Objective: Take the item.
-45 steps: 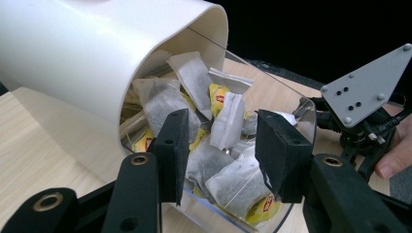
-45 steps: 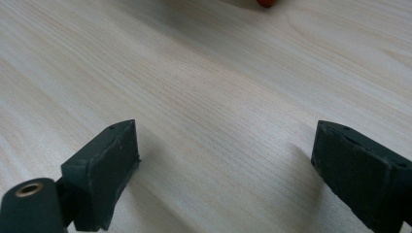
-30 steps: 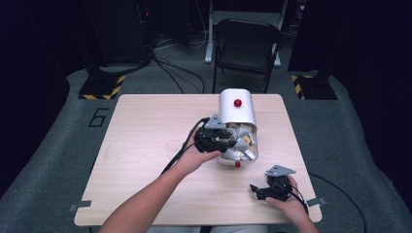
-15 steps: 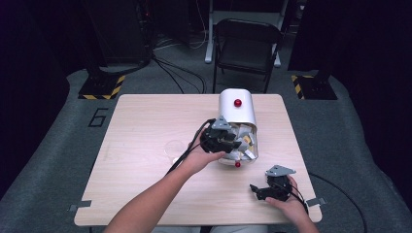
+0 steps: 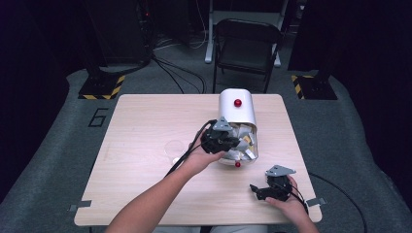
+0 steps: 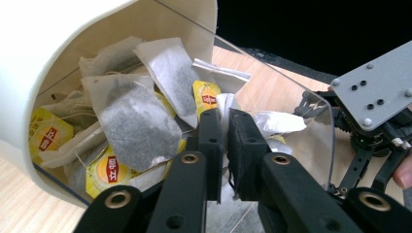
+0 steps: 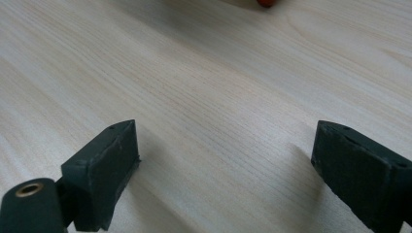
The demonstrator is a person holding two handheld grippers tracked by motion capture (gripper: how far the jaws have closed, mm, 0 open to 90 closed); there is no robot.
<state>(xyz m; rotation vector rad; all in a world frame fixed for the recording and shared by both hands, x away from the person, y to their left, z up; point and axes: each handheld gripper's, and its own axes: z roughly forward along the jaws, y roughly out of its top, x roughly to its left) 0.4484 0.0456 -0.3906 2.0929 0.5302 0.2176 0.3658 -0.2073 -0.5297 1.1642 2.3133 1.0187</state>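
Saw a canister point(image 5: 237, 109) lying on its side near the middle of the table point(image 5: 145, 126), white, with a red knob on its upper wall and its mouth turned toward the person. Found it stuffed with teabags point(image 5: 245, 141), some with yellow tags, a few spilling toward the clear lid point(image 6: 291, 121) that hung open at the mouth.

Held the left gripper point(image 5: 235, 142) at that mouth, reaching in among the bags. Saw in the left gripper view its jaws drawn almost together, with only a thin gap, pinching a teabag point(image 6: 224, 104) of white paper between them, just in front of the heap.

Rested the right gripper point(image 5: 253, 190) on the table near the front right corner, well apart from the canister. Showed in the right gripper view jaws spread wide over bare wood, gripping nothing.

Noted a clear cup point(image 5: 174, 148) on the table just left of the left hand point(image 5: 201, 158), and a dark chair point(image 5: 245, 43) on the floor beyond the far edge.
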